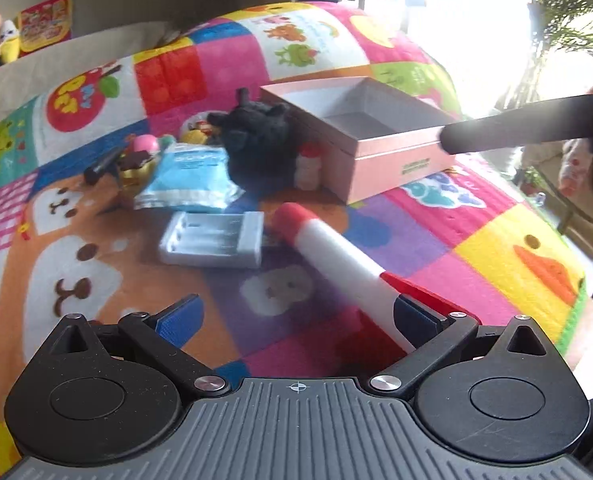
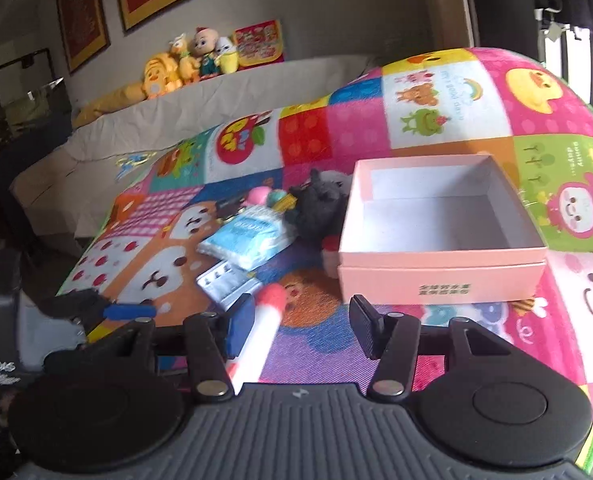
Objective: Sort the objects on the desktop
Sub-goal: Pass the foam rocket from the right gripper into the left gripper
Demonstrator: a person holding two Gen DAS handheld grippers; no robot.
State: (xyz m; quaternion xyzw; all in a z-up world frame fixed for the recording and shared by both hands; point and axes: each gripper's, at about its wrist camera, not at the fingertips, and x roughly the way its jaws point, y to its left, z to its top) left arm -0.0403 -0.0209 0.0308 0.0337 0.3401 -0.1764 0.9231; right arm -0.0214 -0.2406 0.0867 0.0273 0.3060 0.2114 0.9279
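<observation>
— Keeping right gripper jaws apart, pinching nothing; left gripper also gaping wide. Aiming for pink box?
— Centring first over red-white marker, lying beside the left pad; then closing gently.

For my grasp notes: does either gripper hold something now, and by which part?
Nothing. The left gripper and right gripper stand open; the marker lies unclamped beside them.
</observation>
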